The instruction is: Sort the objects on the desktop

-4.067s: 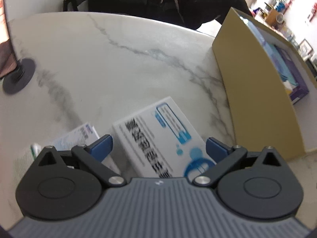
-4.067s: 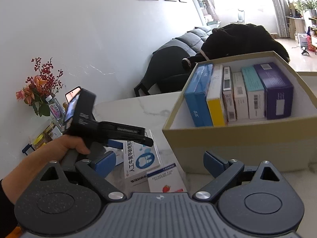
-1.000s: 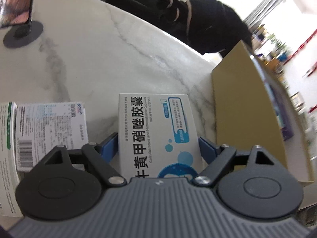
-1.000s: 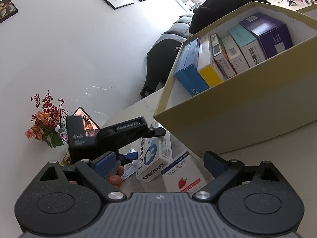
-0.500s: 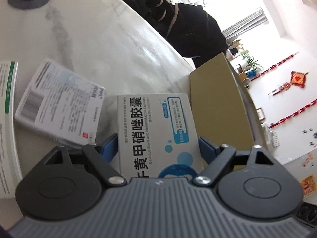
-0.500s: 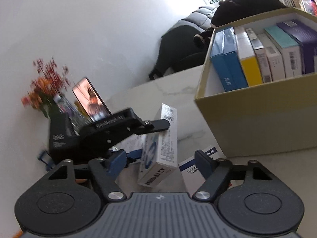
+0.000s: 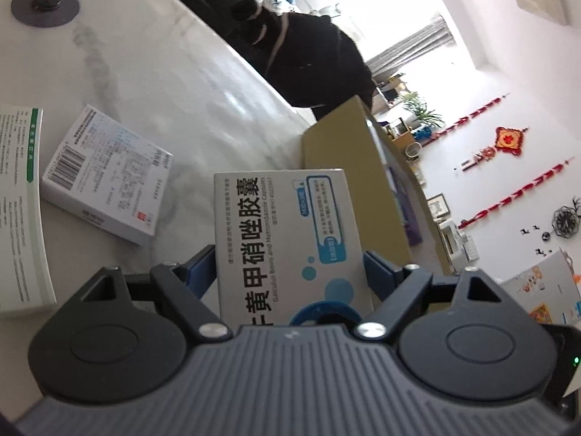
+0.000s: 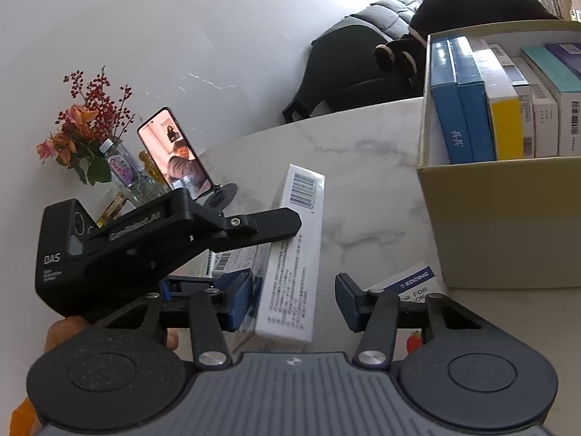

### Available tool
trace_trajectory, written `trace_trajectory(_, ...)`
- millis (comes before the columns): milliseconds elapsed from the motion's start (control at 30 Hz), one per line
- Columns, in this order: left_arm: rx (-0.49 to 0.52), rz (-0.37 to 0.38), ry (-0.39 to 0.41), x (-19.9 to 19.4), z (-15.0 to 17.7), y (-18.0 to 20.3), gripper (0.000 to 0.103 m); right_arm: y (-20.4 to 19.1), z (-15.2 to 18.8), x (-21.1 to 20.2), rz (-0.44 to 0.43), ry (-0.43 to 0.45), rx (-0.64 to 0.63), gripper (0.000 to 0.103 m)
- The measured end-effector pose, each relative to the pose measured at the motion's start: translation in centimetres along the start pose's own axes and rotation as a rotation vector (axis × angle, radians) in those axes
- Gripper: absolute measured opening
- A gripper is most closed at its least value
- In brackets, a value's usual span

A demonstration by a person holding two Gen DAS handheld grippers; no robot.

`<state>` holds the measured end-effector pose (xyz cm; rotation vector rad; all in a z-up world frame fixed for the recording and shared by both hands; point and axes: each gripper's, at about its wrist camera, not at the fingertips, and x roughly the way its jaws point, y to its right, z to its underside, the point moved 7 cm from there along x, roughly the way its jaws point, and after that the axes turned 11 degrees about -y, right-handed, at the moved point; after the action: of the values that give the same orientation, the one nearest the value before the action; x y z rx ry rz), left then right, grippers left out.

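quick count: seven medicine boxes (image 8: 472, 109) standing in one cardboard box (image 8: 508, 225) at right, four more boxes (image 7: 105, 178) loose or held lower left, one phone (image 8: 174, 156) on a stand, one flower vase (image 8: 90, 138) upper left.

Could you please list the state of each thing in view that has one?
Left tool: shut on the white medicine box, lifted off the table.
Right tool: open, holding nothing.
Cardboard box: open-topped, a row of boxes standing upright inside.
Phone: propped on its stand, screen lit.
Barcode box: lying flat on the table.
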<state>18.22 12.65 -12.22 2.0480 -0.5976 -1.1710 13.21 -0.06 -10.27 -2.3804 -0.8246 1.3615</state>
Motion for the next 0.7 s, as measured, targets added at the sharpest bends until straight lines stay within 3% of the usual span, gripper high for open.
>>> trace_trajectory(200, 0.015, 0.022, 0.002, -0.1, 0.2, 0.6, 0.084, 0.2, -0.8, -0.1, -0.02, -0.01, -0.01, 0.041)
trace_trajectory(300, 0.009, 0.035, 0.0, -0.2, 0.1, 0.5, 0.085, -1.1, 1.5, -1.3, -0.028, -0.004, -0.007, 0.039)
trace_trajectory(533, 0.019, 0.073, -0.01, -1.1, 0.4, 0.7, 0.086, -1.1, 1.3, -2.2, -0.077, 0.01, 0.044, 0.033)
trace_trajectory(700, 0.063, 0.059, -0.002, -1.7, 0.4, 1.4, 0.089, -1.4, 1.2, -2.9, -0.076, 0.015, 0.05, 0.033)
